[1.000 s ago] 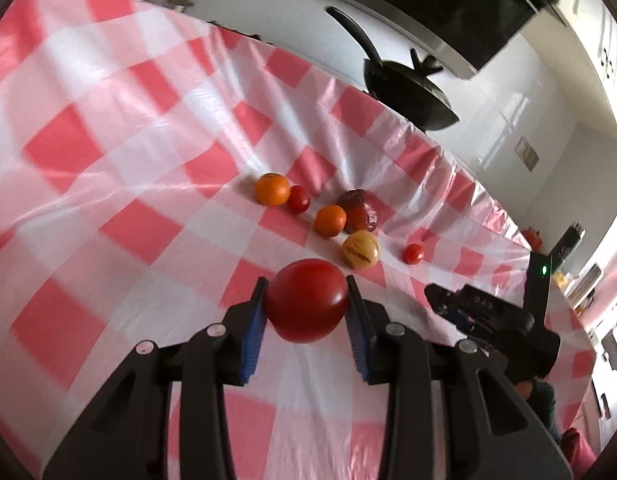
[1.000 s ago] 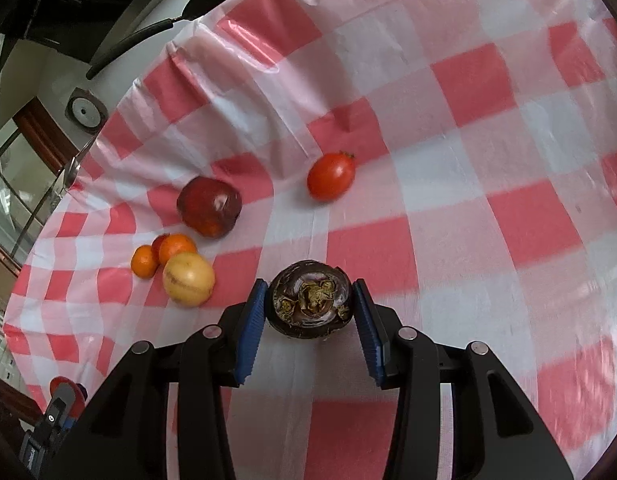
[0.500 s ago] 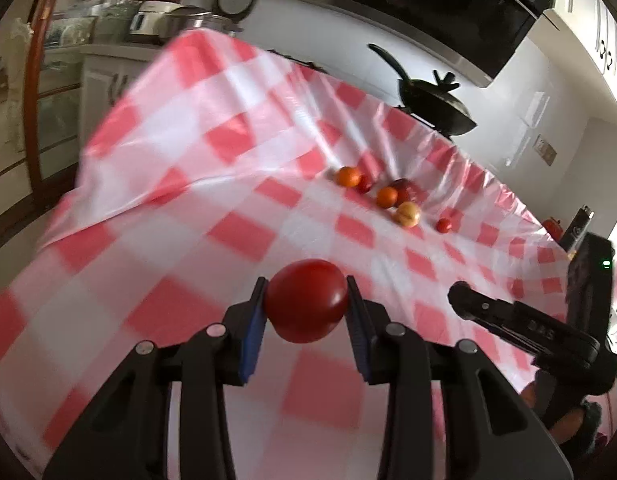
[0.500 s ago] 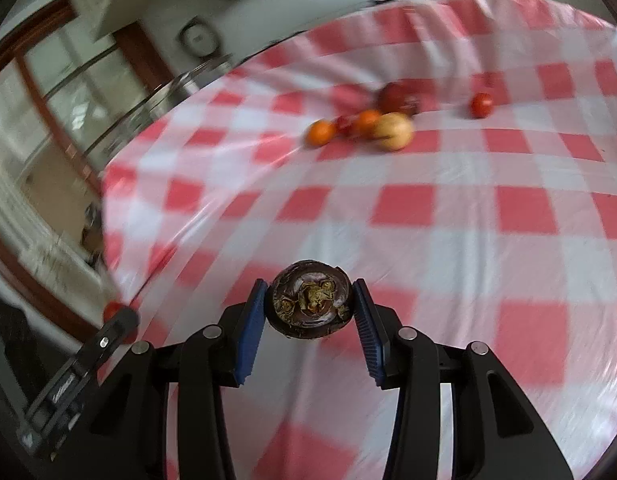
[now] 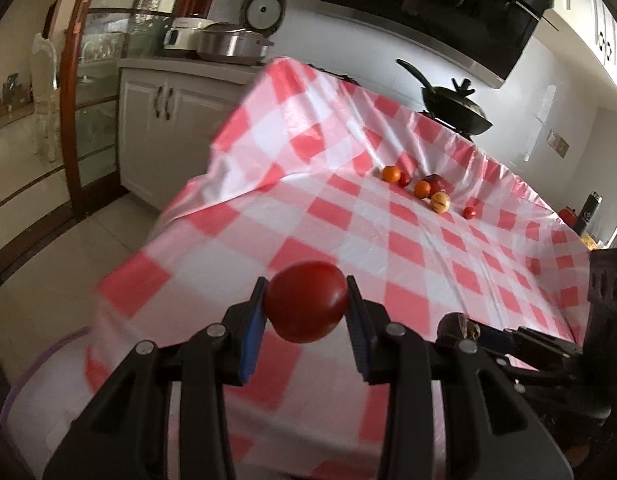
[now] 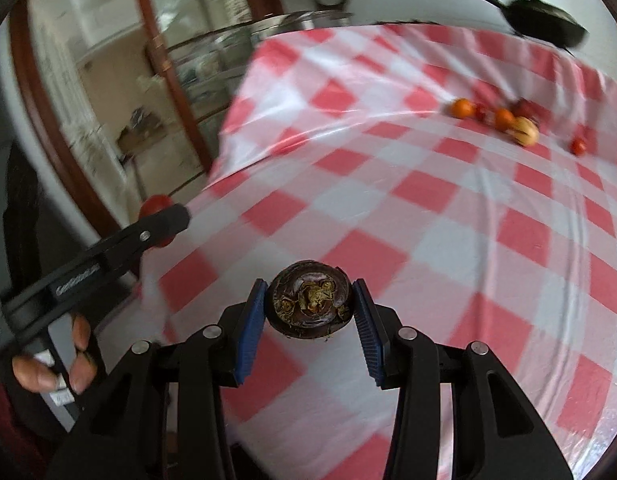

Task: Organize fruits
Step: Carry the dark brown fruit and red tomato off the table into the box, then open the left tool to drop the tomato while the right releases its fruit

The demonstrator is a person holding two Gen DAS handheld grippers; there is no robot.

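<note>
My left gripper is shut on a red tomato and holds it over the table's near left corner. My right gripper is shut on a dark purple mangosteen above the near edge of the checked tablecloth. The left gripper with its tomato also shows in the right wrist view, to the left. Several fruits lie far off on the cloth: an orange, another orange, a yellow fruit, a dark red fruit and a small tomato.
A white bag or bin with a purple rim sits below the table's left corner. Cabinets with cookers and a glass door stand to the left. A black pan is behind the table.
Both grippers have pulled back from the fruit group towards the table's near left corner, each still holding its fruit. The fruit group now looks far away.
</note>
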